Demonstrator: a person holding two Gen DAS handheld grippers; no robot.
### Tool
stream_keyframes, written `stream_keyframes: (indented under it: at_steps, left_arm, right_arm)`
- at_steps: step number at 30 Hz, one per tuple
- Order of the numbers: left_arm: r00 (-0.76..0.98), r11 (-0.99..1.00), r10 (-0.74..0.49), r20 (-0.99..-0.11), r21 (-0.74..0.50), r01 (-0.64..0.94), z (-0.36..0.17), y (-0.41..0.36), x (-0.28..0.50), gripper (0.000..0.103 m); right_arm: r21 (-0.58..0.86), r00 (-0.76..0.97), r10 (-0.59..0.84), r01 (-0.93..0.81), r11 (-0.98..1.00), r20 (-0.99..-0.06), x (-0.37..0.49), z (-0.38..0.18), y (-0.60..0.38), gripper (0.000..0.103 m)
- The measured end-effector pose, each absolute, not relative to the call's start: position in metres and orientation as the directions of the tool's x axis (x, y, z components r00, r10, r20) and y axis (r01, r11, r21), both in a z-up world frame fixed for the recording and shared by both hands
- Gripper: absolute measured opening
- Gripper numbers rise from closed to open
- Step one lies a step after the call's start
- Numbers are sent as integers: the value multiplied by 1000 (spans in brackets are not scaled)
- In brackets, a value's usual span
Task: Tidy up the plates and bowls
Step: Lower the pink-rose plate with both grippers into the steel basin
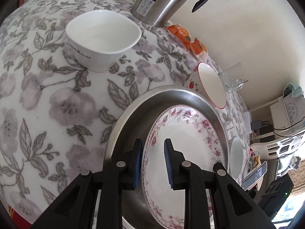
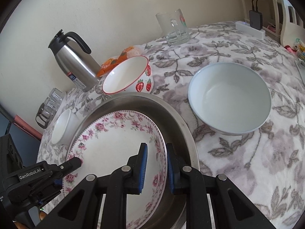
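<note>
A pink-flowered plate (image 1: 190, 137) (image 2: 114, 137) lies inside a steel pan (image 1: 171, 95) (image 2: 171, 114). My left gripper (image 1: 153, 164) straddles the plate's left rim with a gap to the pads; it also shows in the right wrist view (image 2: 73, 162). My right gripper (image 2: 156, 169) straddles the plate's right rim, pads apart from it. A white square bowl (image 1: 103, 38) (image 2: 63, 127), a strawberry bowl (image 1: 209, 84) (image 2: 127, 76) and a pale blue bowl (image 2: 228, 99) (image 1: 236, 156) stand on the flowered cloth around the pan.
A steel thermos (image 1: 162, 2) (image 2: 74, 61) and orange packets (image 1: 186, 38) (image 2: 114, 61) stand by the wall. A glass mug (image 2: 175, 26) (image 1: 232, 76) and glass cups (image 2: 49, 105) sit at the table's edges. A charger (image 2: 255, 19) lies at the far corner.
</note>
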State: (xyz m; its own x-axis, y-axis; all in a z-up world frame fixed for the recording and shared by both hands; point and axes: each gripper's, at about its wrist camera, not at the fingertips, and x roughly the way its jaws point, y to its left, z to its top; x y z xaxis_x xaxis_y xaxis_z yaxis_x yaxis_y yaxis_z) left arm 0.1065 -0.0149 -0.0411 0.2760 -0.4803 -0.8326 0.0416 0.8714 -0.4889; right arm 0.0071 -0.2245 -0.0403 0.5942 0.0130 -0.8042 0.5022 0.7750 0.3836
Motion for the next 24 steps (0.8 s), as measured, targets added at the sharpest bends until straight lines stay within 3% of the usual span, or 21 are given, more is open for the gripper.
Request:
stream_keyframes:
  at_steps: [24]
  left_arm:
    - [273,888,-449,-851,-459,29,-42,-15,108,25]
  right_arm:
    - [342,578,-9,495,799,-816,4,-36,-224,24]
